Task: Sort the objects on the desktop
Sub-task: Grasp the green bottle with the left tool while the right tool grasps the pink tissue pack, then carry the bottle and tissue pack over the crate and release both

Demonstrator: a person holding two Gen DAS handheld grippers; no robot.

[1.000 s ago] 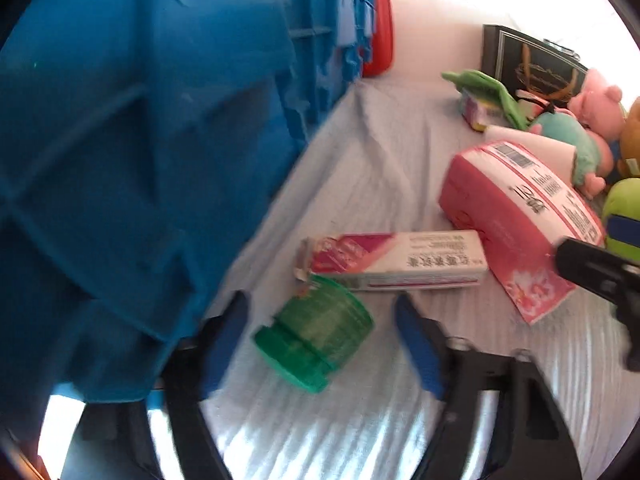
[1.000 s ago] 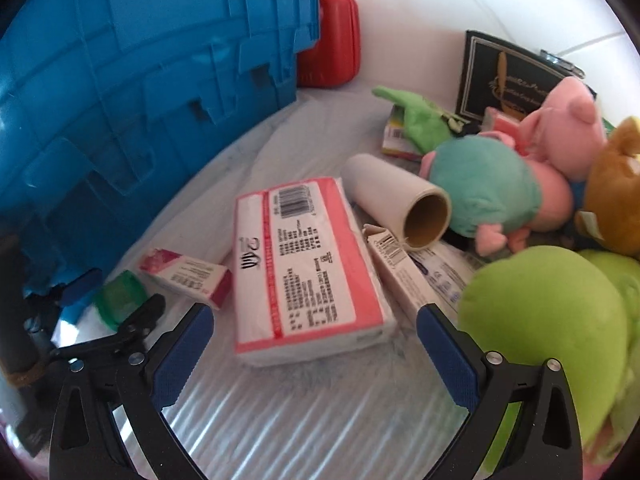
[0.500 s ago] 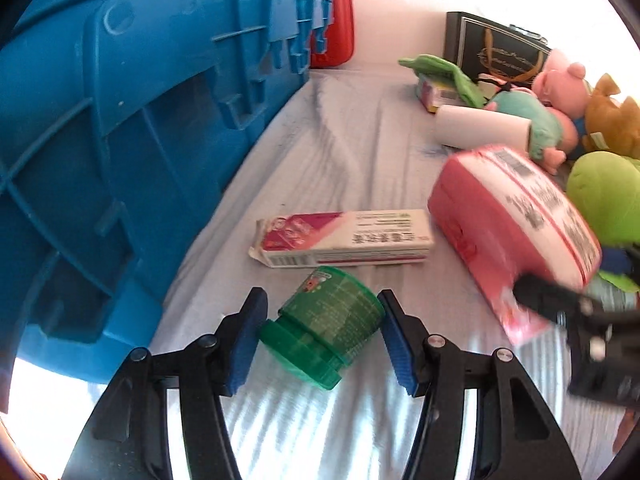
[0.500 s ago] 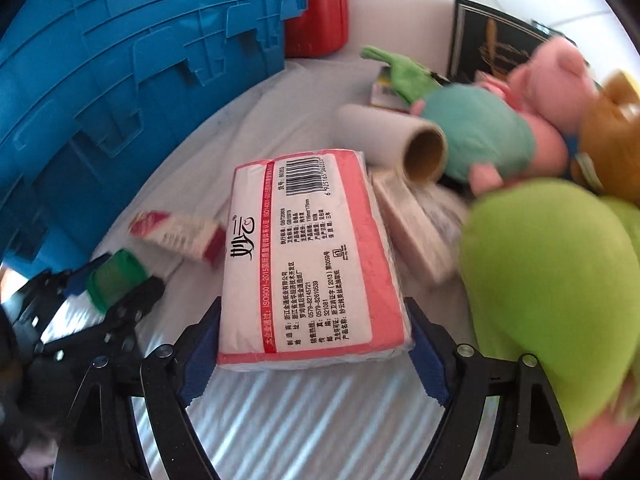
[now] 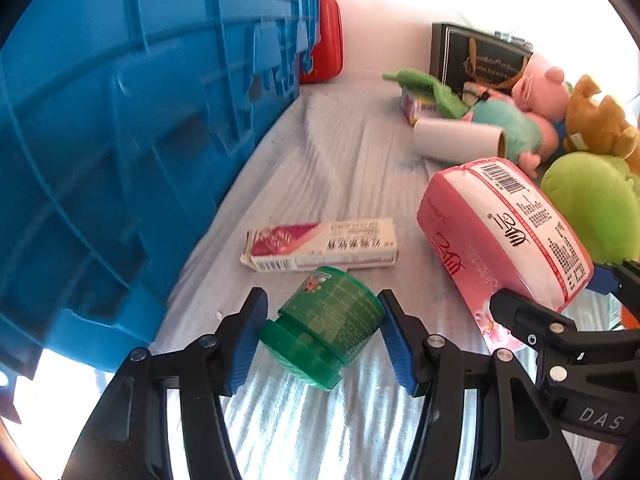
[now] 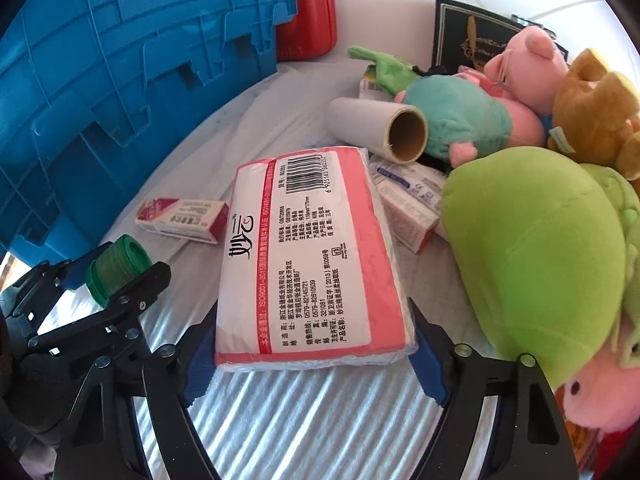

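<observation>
Left claw [image 5: 322,338] now clamping green jar [image 5: 326,332], right claw [image 6: 312,354] now gripping tissue pack [image 6: 310,264]

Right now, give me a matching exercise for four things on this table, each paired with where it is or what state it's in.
Things:
1. green jar
2. pink tissue pack
3. cardboard roll
4. red case

Places or states:
A. lying on its side against the plush toys
B. between the pads of the right tool
C. behind the blue crate
D. between the pads of the left tool

Pairs: 1-D, 2-B, 3-A, 4-C
</observation>
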